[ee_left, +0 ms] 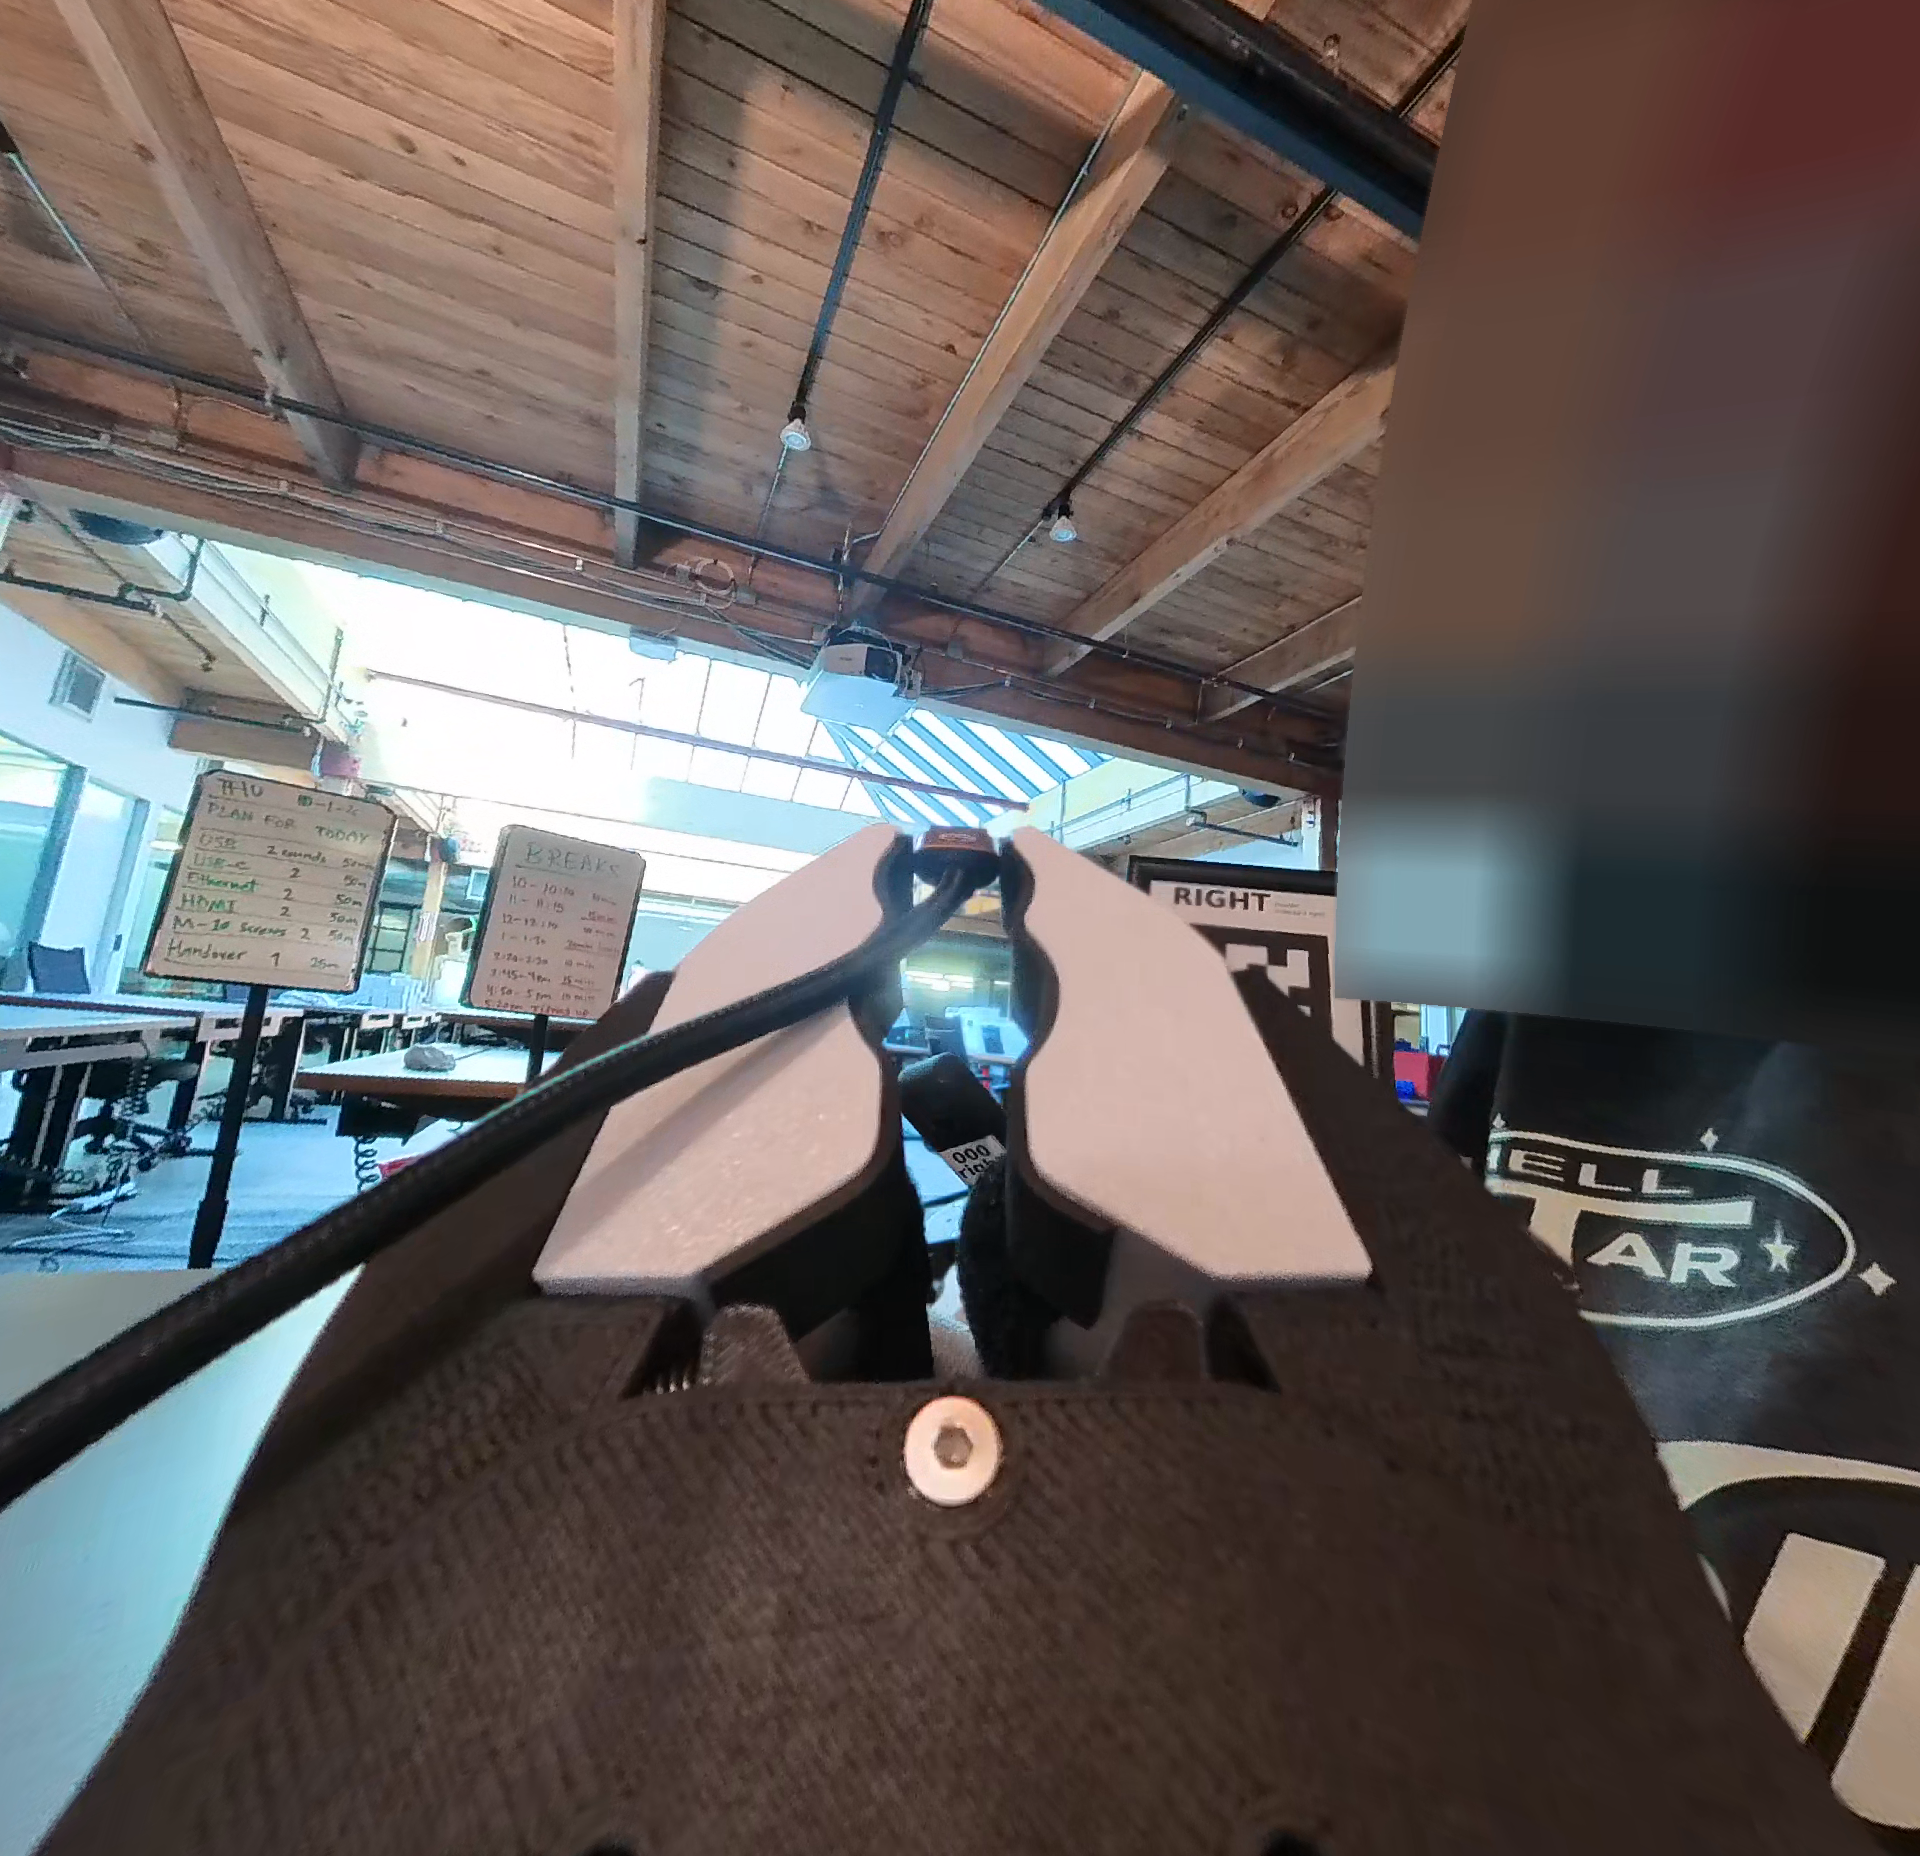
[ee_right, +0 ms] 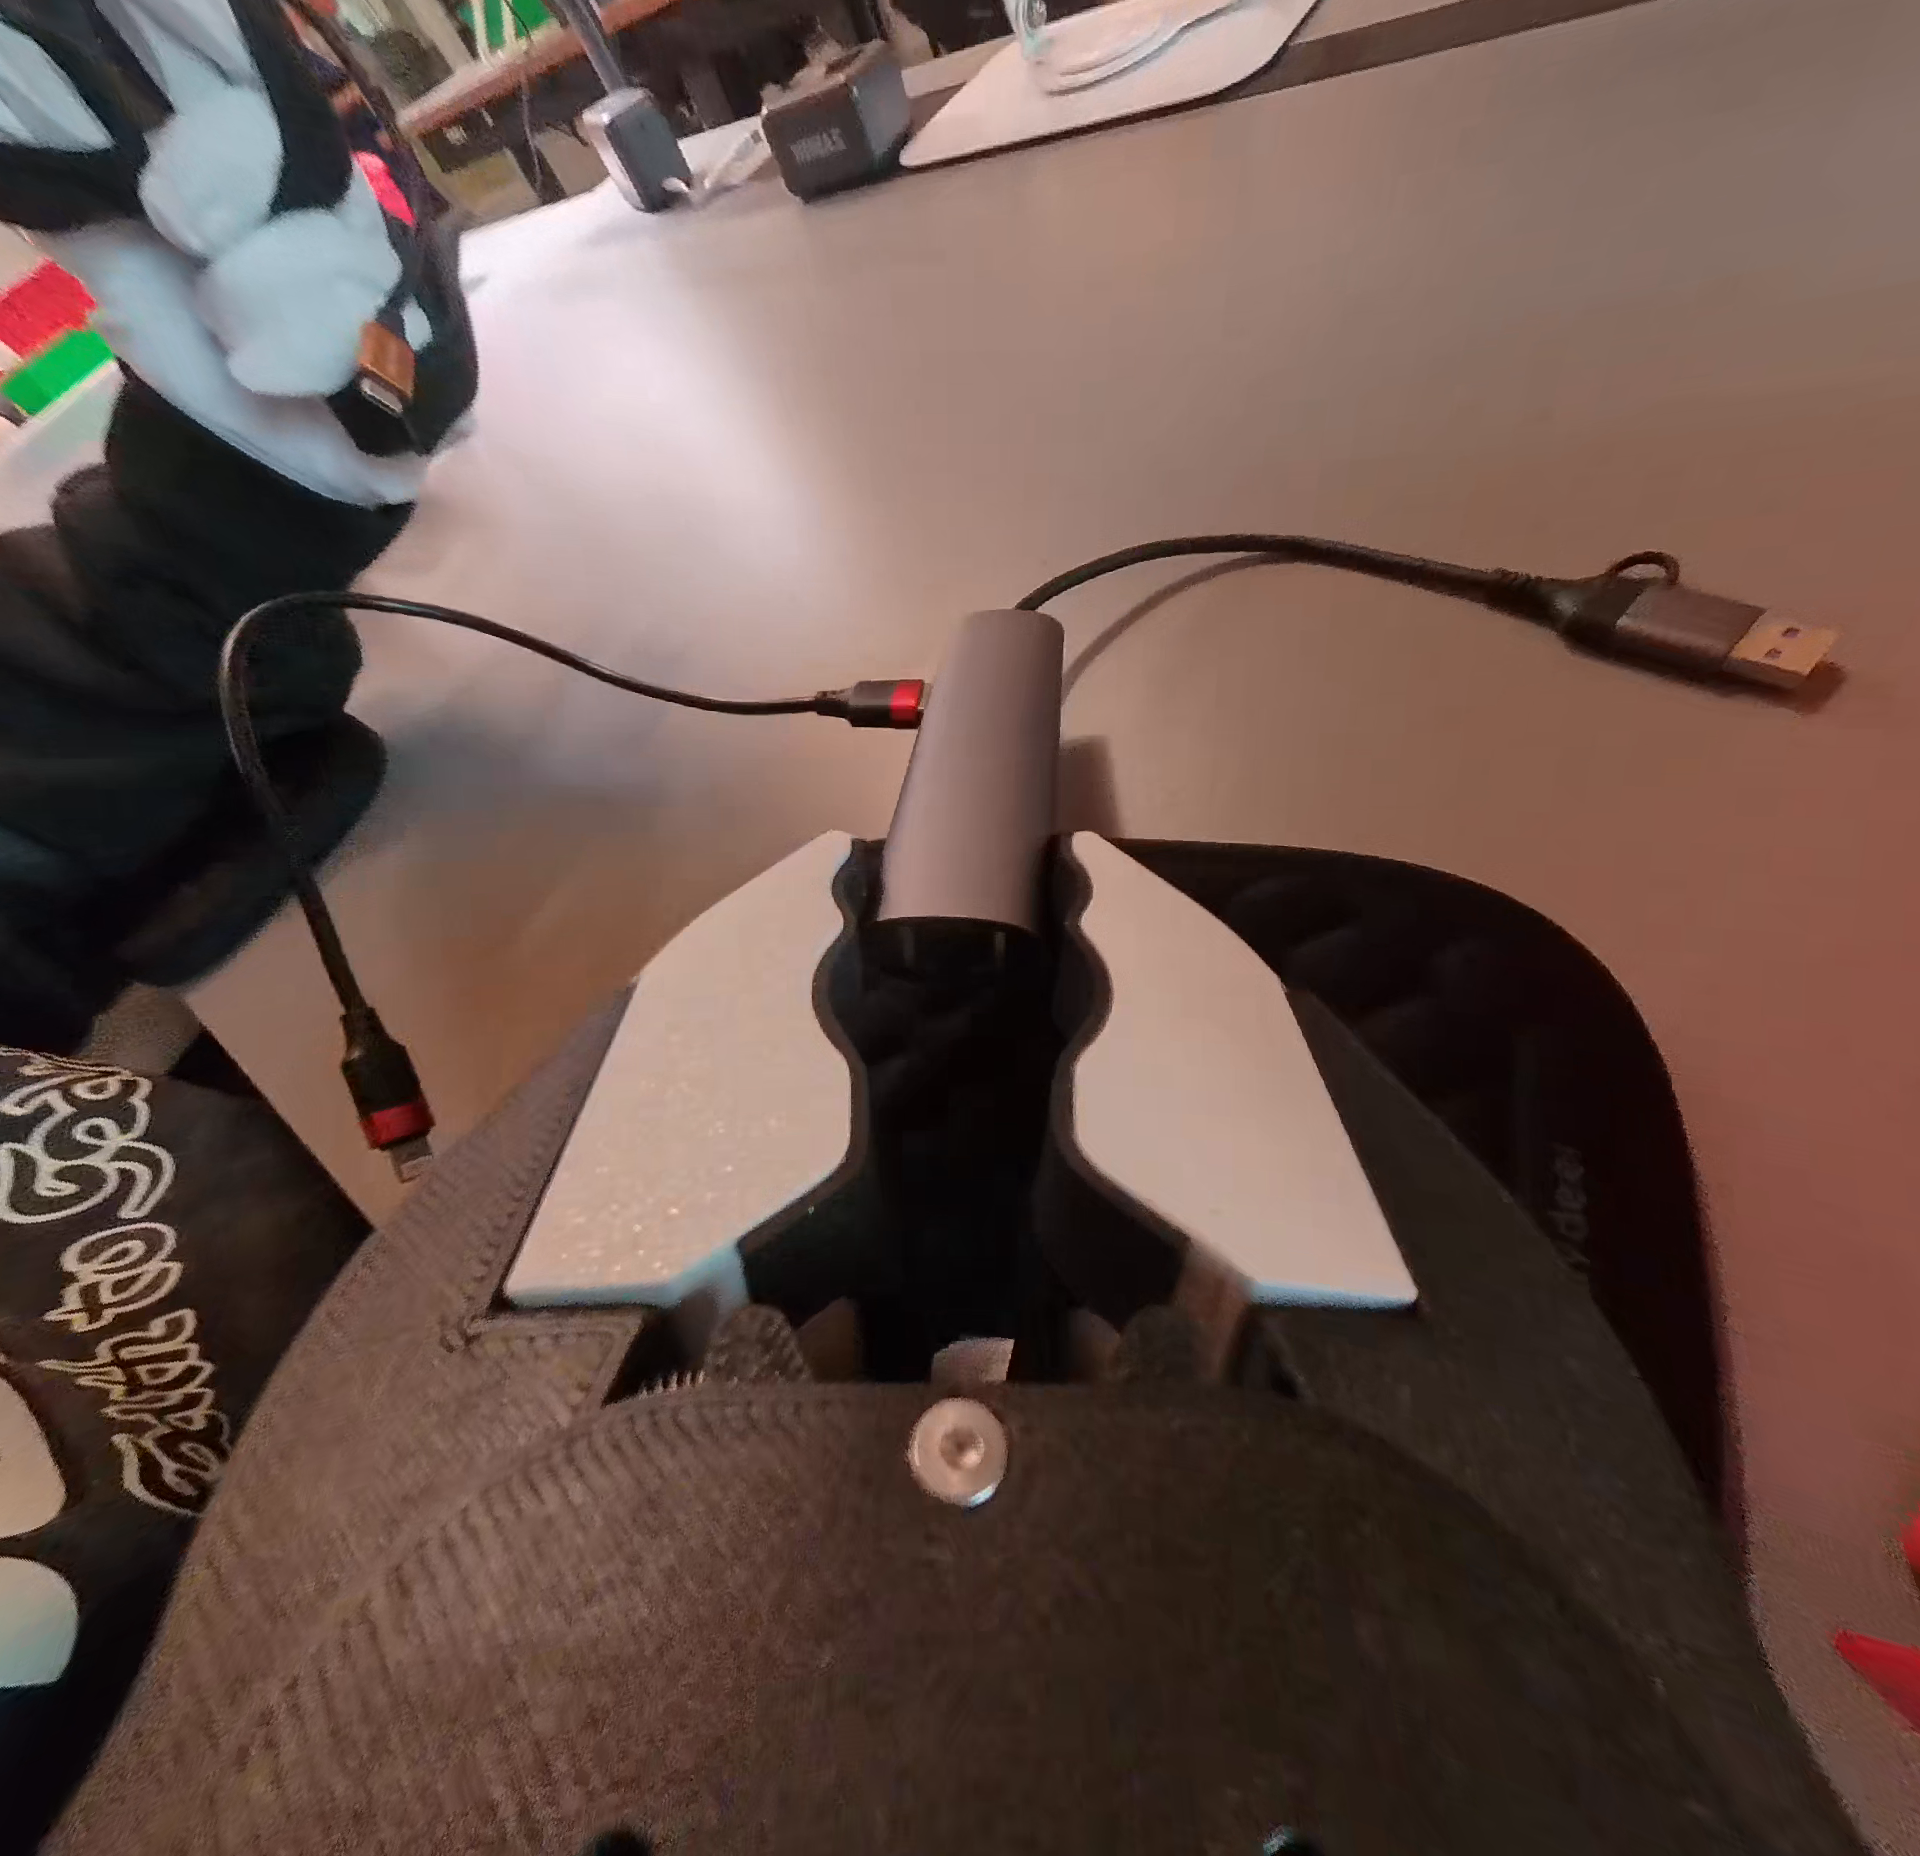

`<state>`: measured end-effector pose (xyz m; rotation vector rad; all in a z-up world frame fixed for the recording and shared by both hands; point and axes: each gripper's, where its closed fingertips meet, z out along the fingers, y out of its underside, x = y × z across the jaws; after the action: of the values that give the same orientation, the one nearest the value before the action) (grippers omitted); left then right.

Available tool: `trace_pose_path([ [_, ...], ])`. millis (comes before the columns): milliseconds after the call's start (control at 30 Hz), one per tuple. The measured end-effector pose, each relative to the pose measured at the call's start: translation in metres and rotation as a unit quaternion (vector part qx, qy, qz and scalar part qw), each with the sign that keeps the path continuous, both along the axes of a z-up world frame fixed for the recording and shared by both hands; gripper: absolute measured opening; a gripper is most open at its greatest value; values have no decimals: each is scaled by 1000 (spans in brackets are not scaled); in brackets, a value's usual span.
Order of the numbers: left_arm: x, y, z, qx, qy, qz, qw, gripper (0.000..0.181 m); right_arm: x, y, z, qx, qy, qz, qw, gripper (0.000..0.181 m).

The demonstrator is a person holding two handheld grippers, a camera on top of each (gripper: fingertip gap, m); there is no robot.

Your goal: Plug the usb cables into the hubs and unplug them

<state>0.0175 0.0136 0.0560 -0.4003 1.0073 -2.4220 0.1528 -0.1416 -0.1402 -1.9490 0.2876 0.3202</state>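
Aloft, left tongs (ee_left: 954, 845) pinch what looks like a plug (ee_left: 952, 842); right tongs (ee_right: 961, 876) clamp hub (ee_right: 971, 767).

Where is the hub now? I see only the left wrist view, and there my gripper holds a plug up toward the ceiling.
Observer: The grey hub is clamped in the right gripper.
Operator: Is any port already taken?
Observer: Yes, a red-banded plug sits in its left side.
Operator: And the hub's own cable?
Observer: Its USB plug lies free on the table, to the right of the hub.
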Motion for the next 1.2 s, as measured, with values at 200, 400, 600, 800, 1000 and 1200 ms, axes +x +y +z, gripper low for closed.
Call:
trace_pose_path([
  [200, 2, -2, -2, 7, 5, 5, 1000, 15, 1, -1, 2, 11, 24, 3, 1000, 34],
  [400, 5, -4, -6, 20, 16, 13, 1000, 15, -7, 0, -10, -38, -20, 24, 999, 34],
  [600, 13, -11, -16, 48, 47, 10, 998, 15, -27, 4, -4, -51, -179, 110, 976, 77],
  [800, 2, -38, -24, 78, 74, -132, 985, 15, -72, 25, 110, 238, -446, 83, 859, 63],
  [1000, -6, -74, -42, 155, 99, -219, 958, 15, -142, 59, 137, 278, -650, 102, 700, 39],
  [1200, -9, -92, -54, 200, 116, -251, 940, 15, -151, 76, 139, 268, -695, 113, 658, 11],
])
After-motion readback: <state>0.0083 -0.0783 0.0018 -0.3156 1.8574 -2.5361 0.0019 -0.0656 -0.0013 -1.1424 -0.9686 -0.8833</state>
